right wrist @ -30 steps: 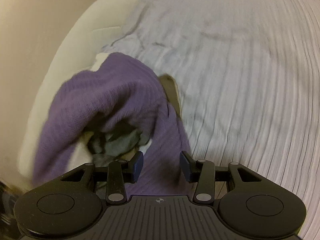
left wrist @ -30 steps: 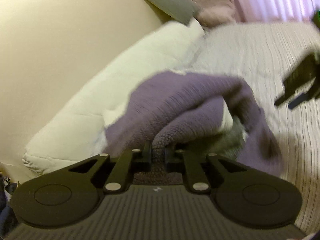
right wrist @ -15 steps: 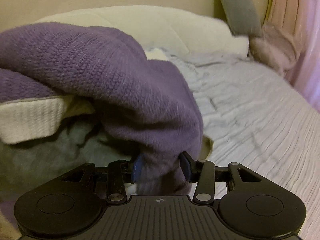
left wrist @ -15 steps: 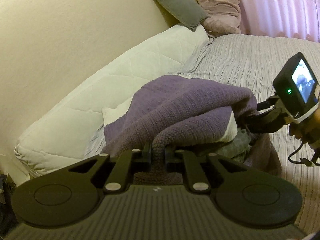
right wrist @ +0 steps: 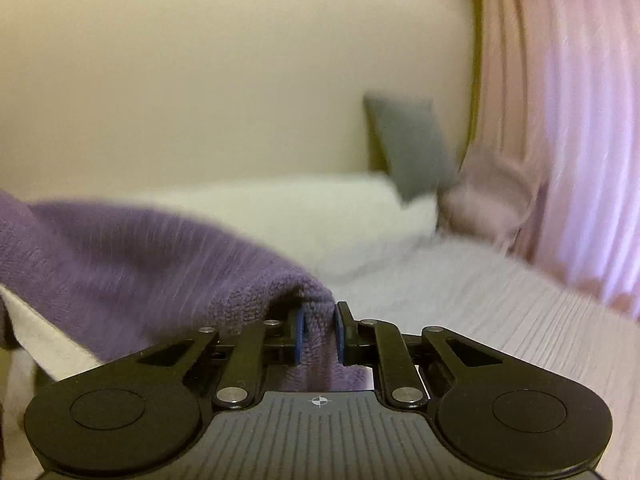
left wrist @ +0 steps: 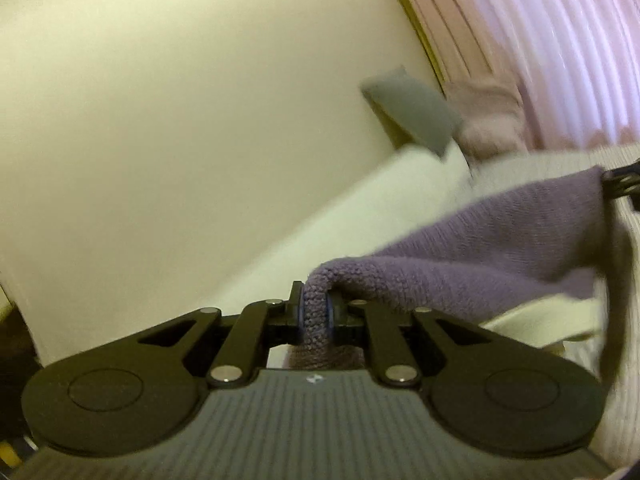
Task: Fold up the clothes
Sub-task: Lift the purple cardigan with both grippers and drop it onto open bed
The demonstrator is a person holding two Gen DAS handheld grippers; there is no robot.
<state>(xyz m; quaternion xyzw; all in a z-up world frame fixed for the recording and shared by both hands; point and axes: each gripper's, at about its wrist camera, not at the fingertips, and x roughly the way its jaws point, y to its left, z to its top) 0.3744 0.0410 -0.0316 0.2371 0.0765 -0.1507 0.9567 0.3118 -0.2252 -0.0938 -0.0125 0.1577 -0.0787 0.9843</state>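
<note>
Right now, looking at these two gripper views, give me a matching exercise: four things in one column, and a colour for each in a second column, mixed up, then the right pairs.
Things:
1. sweater, pinched by the left gripper and the right gripper
2. cushion leaning on the wall
3. curtain
4. bolster along the wall

Colours:
A. pink
B. cream white
C. purple
D. grey

Pairs: 1-C, 2-D, 3-A, 4-B
</note>
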